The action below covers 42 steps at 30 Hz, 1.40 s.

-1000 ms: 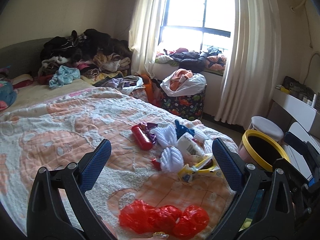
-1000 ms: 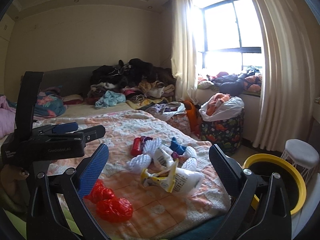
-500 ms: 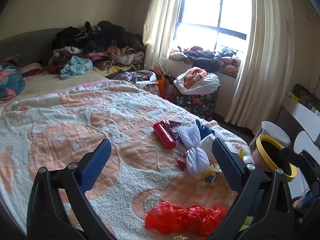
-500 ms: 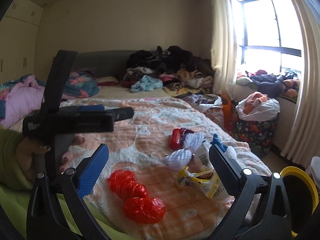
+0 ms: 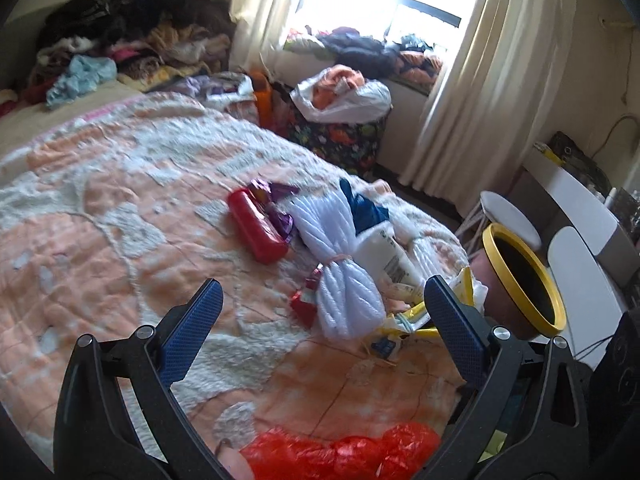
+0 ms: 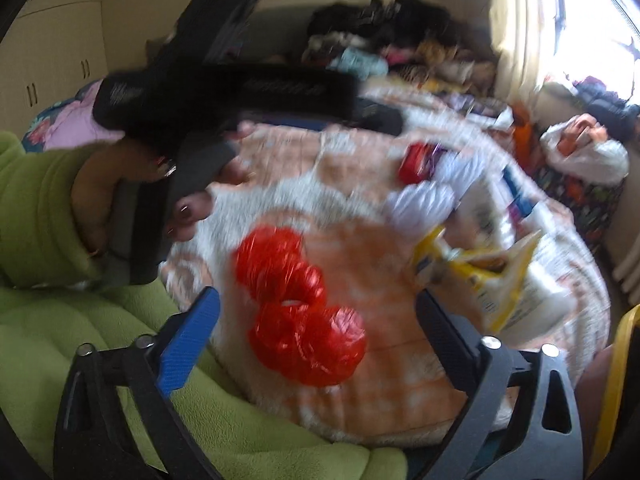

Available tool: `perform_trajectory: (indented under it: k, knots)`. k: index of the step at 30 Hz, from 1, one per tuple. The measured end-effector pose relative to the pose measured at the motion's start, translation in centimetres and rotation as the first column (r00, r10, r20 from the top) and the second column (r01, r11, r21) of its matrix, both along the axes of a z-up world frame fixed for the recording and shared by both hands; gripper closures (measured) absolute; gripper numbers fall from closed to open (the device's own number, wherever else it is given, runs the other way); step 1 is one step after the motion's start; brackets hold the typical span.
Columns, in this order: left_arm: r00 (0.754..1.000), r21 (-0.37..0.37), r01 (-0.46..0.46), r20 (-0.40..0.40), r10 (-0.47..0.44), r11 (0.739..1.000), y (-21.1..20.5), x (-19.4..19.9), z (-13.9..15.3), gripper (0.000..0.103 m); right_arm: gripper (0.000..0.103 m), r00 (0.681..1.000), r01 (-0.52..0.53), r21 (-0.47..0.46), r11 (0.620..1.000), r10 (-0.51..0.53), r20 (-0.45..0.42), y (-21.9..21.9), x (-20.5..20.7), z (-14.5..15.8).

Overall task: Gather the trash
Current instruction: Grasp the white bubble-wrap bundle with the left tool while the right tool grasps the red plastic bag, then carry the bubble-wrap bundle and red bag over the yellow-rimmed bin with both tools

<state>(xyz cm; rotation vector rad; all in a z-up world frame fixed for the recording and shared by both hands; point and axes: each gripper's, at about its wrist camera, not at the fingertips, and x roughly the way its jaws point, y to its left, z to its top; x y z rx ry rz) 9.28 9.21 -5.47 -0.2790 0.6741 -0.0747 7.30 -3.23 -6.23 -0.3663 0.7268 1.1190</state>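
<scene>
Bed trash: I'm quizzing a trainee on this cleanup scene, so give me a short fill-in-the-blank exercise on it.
1. The crumpled plastic bag between the open fingers of the right gripper is ____ in colour.
2. The bin beside the bed has a ____ rim.
3. The sleeve of the arm holding the left gripper is ____.
4. The left gripper holds ____.

Missing words: red; yellow; green; nothing
</scene>
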Motion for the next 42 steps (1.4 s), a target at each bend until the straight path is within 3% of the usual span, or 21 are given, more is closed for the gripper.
perform_trajectory:
  k: [3, 5, 8, 11, 13, 20, 23, 33, 38, 42]
  knots:
    - [0.998, -0.040, 0.037, -0.057, -0.039, 0.999, -0.4, 2.1, -1.1, 0.011, 0.028, 0.997, -0.013, -0.079, 0.997, 0.007, -0.074, 1.2, 0.7, -1.5]
    - [0.995, -0.062, 0.058, -0.079, -0.063, 0.996, -0.6, 3.1, -1.8, 0.011, 0.041, 0.994, -0.025, -0.112, 0.993, 0.012, -0.111, 1.9, 1.0, -2.4]
    - [0.989, -0.092, 0.067, -0.125, -0.079, 0.993, -0.7, 4.6, -3.1, 0.018, 0.051, 0.987, -0.038, -0.121, 0.992, 0.019, -0.157, 2.3, 1.3, -3.1]
    - [0.981, -0.146, 0.054, -0.176, -0.080, 0.988, -0.5, 5.7, -4.4, 0.028, 0.061, 0.982, -0.035, -0.112, 0.993, 0.013, -0.190, 1.9, 1.4, -3.4]
    - [0.977, -0.155, 0.044, -0.199, -0.075, 0.987, -0.3, 6.3, -4.9, 0.041, 0.067, 0.978, -0.039, -0.099, 0.994, 0.017, -0.210, 1.7, 1.4, -3.5]
    - [0.979, -0.137, 0.068, -0.180, -0.092, 0.988, -0.7, 5.9, -4.2, 0.073, 0.086, 0.988, -0.028, -0.066, 0.997, 0.017, -0.156, 0.2, -0.5, -2.2]
    - [0.986, -0.140, 0.060, -0.145, -0.081, 0.988, -0.3, 5.5, -3.0, 0.077, 0.090, 0.993, -0.006, -0.032, 0.999, 0.002, -0.121, -1.0, -1.2, -1.2]
    - [1.000, -0.128, 0.030, 0.001, -0.030, 0.991, 0.9, 4.4, 2.5, 0.081, 0.093, 0.994, 0.087, 0.119, 0.989, -0.079, -0.073, -5.9, -1.2, 0.8]
    - [0.998, -0.124, 0.055, -0.003, -0.056, 0.991, 0.5, 4.6, 2.9, 0.081, 0.093, 0.993, 0.105, 0.138, 0.985, -0.096, -0.071, -6.8, 0.8, 1.6]
    - [0.995, -0.137, 0.079, -0.050, -0.086, 0.987, 0.1, 5.4, 1.1, 0.080, 0.093, 0.994, 0.109, 0.138, 0.984, -0.104, -0.044, -7.2, 0.3, 2.6]
